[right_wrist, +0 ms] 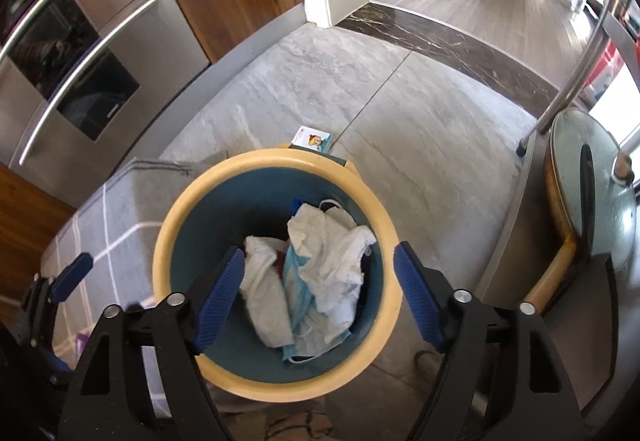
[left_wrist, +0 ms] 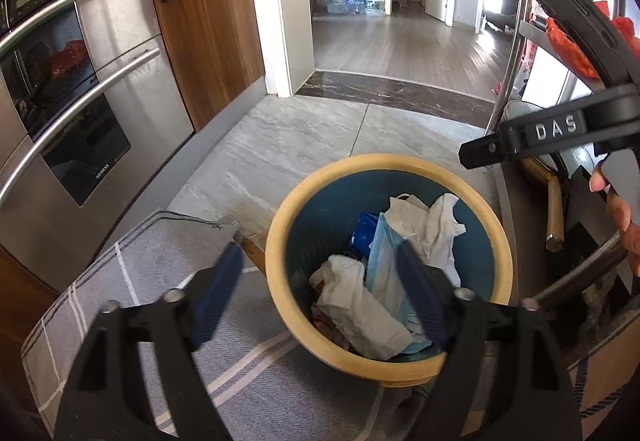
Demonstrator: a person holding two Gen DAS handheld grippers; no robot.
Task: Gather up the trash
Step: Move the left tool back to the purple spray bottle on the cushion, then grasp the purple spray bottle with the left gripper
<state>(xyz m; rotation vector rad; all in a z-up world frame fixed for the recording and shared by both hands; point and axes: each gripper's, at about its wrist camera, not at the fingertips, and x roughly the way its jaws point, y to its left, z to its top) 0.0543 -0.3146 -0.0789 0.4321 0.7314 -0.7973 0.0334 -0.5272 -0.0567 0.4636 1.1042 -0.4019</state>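
Observation:
A round trash bin with a cream rim point(left_wrist: 276, 225) point(right_wrist: 168, 217) and blue inside stands on the floor. It holds crumpled white tissues point(left_wrist: 360, 305) point(right_wrist: 332, 253), a light blue face mask point(left_wrist: 384, 261) point(right_wrist: 298, 293) and a dark blue wrapper point(left_wrist: 364, 227). My left gripper point(left_wrist: 320, 257) is open and empty above the bin's left side. My right gripper point(right_wrist: 320, 261) is open and empty right over the bin's mouth. A small colourful card point(right_wrist: 312, 139) lies on the floor just behind the bin.
A grey checked cloth point(left_wrist: 132, 281) point(right_wrist: 116, 209) covers a surface left of the bin. Steel ovens point(left_wrist: 80, 81) and a wood cabinet point(left_wrist: 208, 13) line the left. At the right stand a metal pole point(right_wrist: 572, 81), a lidded pan point(right_wrist: 592, 193) and a shelf. Grey tiled floor point(right_wrist: 400, 121) leads to a doorway.

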